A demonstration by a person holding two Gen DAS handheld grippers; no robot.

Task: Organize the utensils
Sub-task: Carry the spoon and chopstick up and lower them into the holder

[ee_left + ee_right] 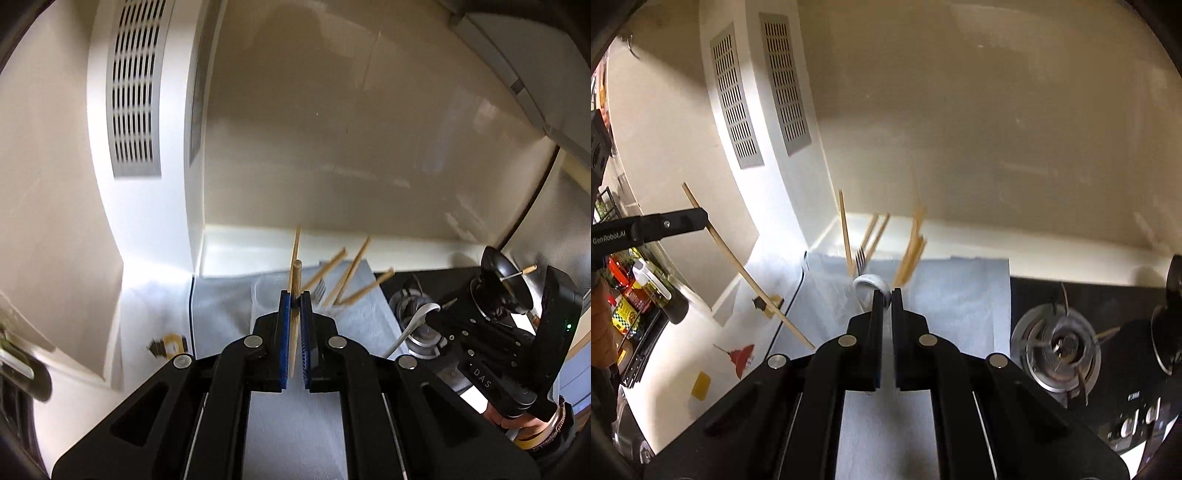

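Black jaws of the left gripper fill the near edge of the left wrist view, their blue pads pressed together on a single wooden chopstick that stands almost upright between them, its rounded top poking out above the tips. From the right wrist view the same chopstick shows as a long slanted stick, clamped near its upper end by the left gripper, with its thin end hanging low over the white counter. Closed just as tightly, the right gripper pinches a white spoon by its handle, the bowl curling up just past the fingertips; in the left wrist view that spoon hangs from the right gripper at the right, above a gas burner. Beyond both grippers, near the far wall, a bunch of further chopsticks and a metal fork stand upright together, blurred, over a pale cloth that covers the counter; what holds them upright cannot be made out. To the right of the cloth lies a black hob with its burner. Two vent grilles sit in the white wall at the far left, and bottles and packets crowd the left edge.
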